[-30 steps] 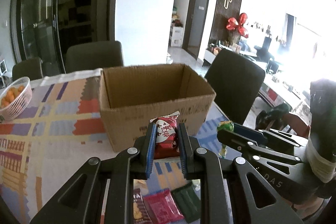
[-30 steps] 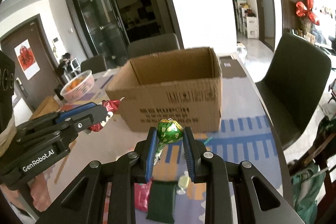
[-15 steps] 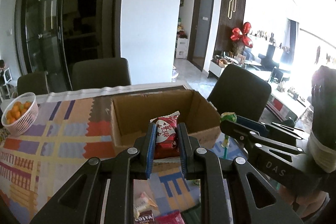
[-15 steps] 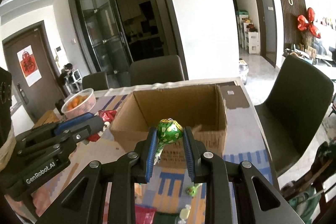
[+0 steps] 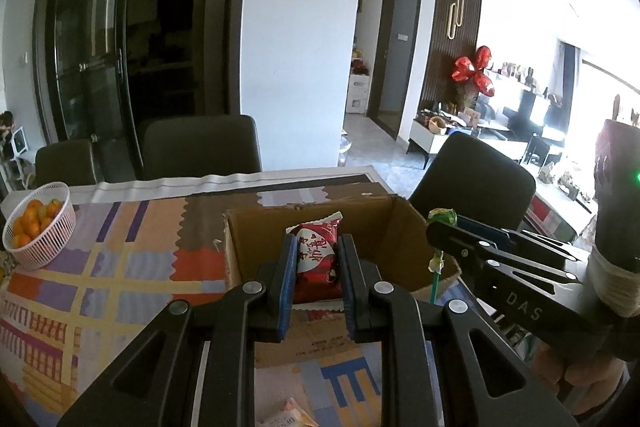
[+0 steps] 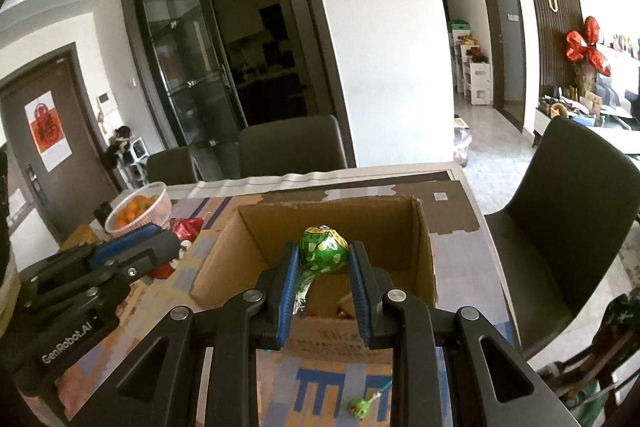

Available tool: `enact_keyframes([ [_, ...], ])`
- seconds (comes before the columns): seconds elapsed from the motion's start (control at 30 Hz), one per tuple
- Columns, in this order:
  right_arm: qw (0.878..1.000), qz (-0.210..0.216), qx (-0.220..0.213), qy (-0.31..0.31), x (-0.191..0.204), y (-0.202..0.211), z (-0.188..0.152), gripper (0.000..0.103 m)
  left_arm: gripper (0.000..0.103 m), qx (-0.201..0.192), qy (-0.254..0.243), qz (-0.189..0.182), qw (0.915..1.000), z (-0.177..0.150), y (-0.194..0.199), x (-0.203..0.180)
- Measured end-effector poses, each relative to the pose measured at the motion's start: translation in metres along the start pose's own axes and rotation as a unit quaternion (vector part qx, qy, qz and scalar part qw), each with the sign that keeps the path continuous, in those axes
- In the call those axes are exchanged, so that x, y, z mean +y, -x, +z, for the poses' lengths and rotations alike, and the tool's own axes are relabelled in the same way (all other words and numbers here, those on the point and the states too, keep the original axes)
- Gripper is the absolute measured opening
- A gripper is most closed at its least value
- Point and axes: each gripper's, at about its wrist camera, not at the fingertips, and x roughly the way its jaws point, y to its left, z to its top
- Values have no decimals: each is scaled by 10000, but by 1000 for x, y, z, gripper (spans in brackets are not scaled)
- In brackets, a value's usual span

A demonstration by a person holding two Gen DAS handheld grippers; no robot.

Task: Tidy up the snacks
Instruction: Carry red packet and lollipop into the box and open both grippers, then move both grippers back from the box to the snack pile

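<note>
My left gripper (image 5: 317, 247) is shut on a red snack packet (image 5: 316, 259) and holds it above the near edge of an open cardboard box (image 5: 256, 239). My right gripper (image 6: 323, 255) is shut on a green foil lollipop (image 6: 322, 251) over the box (image 6: 424, 247), whose floor shows a few wrappers. The right gripper also shows at the right of the left wrist view (image 5: 440, 231), and the left gripper at the left of the right wrist view (image 6: 168, 247).
A white basket of oranges (image 5: 40, 223) stands on the patterned tablecloth at the left. A green lollipop (image 6: 362, 405) and a packet (image 5: 288, 417) lie on the table before the box. Dark chairs (image 5: 200, 147) ring the table.
Both grippers have risen and moved forward with their snacks, from in front of the box to above its opening. The box interior now shows from above.
</note>
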Motion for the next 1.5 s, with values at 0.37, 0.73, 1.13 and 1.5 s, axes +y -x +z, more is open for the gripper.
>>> enact_keyframes([
  [0.37,9994,-173,289,-38,-9,-36,3,26,21,338,11,163,9993,-4,-41,12],
  [0.73,9992,-225,329,-28,-7,-36,-4,48,53,273,-42,449,9986,-10,-32,14],
  [1.13,9994,-178,228,214,12,2,-25,48,57,225,-52,416,9989,-37,14,14],
  [1.5,9993,-88,292,223,23,27,-53,48,59,318,15,494,9983,-70,48,10],
])
